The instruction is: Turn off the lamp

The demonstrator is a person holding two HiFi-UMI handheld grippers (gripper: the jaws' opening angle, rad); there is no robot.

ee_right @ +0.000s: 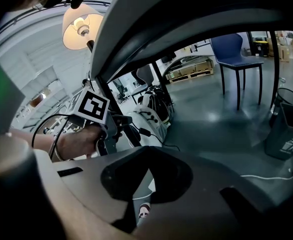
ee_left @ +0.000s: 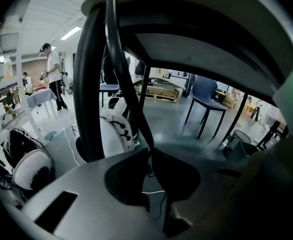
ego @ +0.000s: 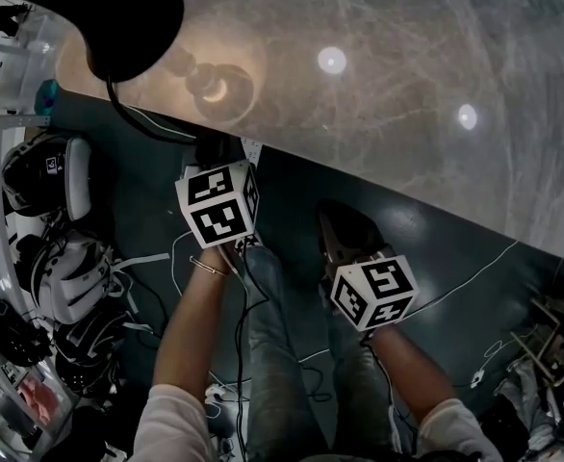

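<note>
Cord (ee_left: 128,96) pinched in left gripper (ee_left: 149,151) — I'm risking yanking lit lamp (ee_right: 81,26) over; right gripper (ee_right: 147,171) hanging pressed together, empty.

Glossy table (ego: 407,65), smooth lamp cord (ee_left: 138,113)

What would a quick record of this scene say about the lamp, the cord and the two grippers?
table: pale, shiny top
lamp: lit, shade over the table
cord: black, drops past the table edge into the left gripper
left gripper: shut on the cord
right gripper: shut, empty
</note>
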